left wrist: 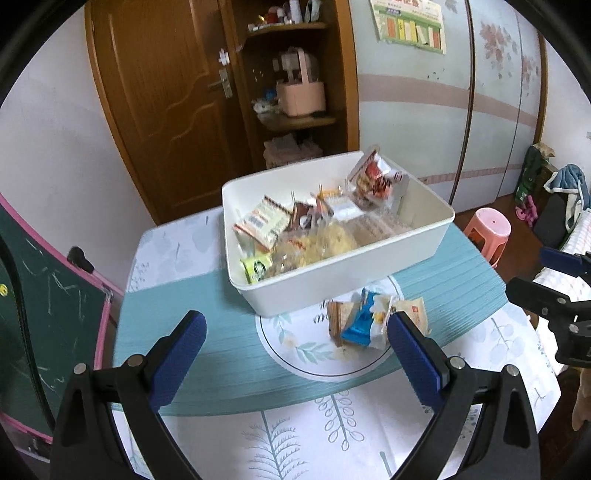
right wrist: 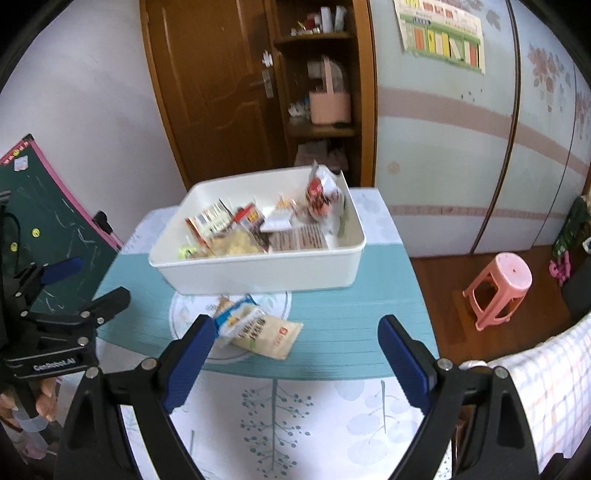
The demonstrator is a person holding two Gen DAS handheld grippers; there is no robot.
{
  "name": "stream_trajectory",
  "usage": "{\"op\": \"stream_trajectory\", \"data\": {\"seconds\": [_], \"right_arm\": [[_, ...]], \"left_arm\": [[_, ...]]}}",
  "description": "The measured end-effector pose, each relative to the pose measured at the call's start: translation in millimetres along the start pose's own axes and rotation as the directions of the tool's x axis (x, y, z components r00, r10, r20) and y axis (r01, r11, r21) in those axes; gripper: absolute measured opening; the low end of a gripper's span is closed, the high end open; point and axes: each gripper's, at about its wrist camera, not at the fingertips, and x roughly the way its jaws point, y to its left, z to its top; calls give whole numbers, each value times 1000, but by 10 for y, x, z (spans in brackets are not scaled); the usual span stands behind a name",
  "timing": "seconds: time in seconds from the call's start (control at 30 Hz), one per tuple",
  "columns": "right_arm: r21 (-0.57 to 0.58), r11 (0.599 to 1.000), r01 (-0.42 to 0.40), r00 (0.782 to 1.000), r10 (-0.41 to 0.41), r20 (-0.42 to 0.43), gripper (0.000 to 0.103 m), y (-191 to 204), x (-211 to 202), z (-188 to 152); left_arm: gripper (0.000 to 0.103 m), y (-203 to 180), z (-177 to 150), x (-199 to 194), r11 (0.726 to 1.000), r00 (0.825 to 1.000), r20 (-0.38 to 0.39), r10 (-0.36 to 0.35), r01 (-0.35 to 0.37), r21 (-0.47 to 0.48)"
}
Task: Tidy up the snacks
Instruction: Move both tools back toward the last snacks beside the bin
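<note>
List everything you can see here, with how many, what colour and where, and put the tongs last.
bin: one, white, far half of the table, snack packets inside.
loose snack packets: a small pile, blue, white and cream, on the tablecloth in front of the bin; exact count unclear.
tablecloth: one, teal and white with leaf print, covering the table.
stool: one, pink, on the floor right of the table.
chalkboard: one, green with pink frame, left of the table.
door: one, brown wood, behind the table.
pink basket: one, on the wooden shelf.
poster: one, on the wardrobe.
left tongs: open, empty.
right tongs: open, empty.
</note>
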Motion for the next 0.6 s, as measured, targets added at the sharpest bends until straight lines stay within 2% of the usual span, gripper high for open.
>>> {"op": "stream_trajectory", "data": {"seconds": [0.6], "right_arm": [[52, 999, -11, 987, 19, -159, 90, -229, 776, -236]], "left_arm": [[98, -92, -345, 746, 999, 991, -127, -36, 31, -42]]}}
